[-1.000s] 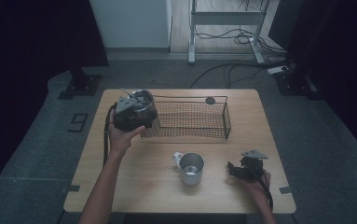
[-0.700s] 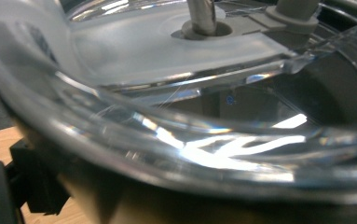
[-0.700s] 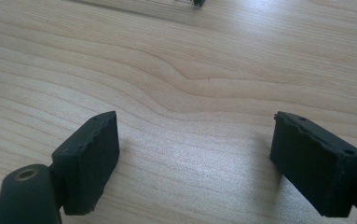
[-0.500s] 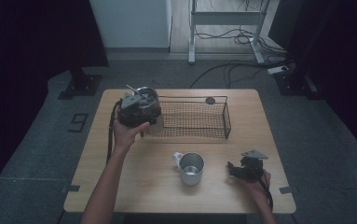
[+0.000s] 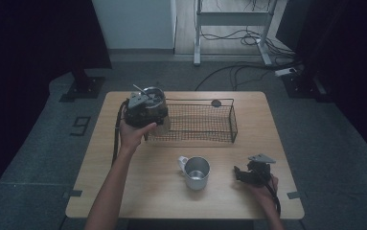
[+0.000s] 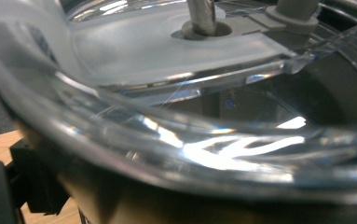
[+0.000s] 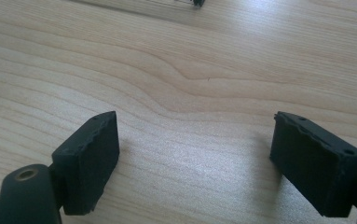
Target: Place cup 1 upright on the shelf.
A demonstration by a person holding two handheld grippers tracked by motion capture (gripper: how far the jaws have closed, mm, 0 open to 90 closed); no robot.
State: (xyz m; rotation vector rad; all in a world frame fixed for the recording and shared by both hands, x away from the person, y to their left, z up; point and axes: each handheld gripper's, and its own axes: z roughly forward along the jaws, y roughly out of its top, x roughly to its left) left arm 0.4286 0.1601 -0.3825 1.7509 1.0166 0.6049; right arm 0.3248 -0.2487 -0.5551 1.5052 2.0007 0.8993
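Note:
A person's left hand holds my left gripper (image 5: 153,106) up at the left end of the black wire basket (image 5: 232,123). Its jaws are shut on a clear round vessel (image 5: 161,125) whose lid has a metal rod through it. In the left gripper view the vessel's rim (image 6: 181,149) and pale lid (image 6: 157,46) are very close, and one black finger (image 6: 31,184) shows at the lower left. My right gripper (image 5: 240,173) rests on the table at the right, open, with bare wood between its pads (image 7: 90,154). It points toward a metal mug (image 5: 198,171).
The wooden table (image 5: 138,196) holds the basket along its far middle and a small dark round object (image 5: 215,102) at its far edge. Cables and a metal frame lie on the floor beyond. The mug stands between my two hands.
My left gripper and the clear vessel have shifted slightly up and right toward the basket's left end. The right gripper has stayed where it was.

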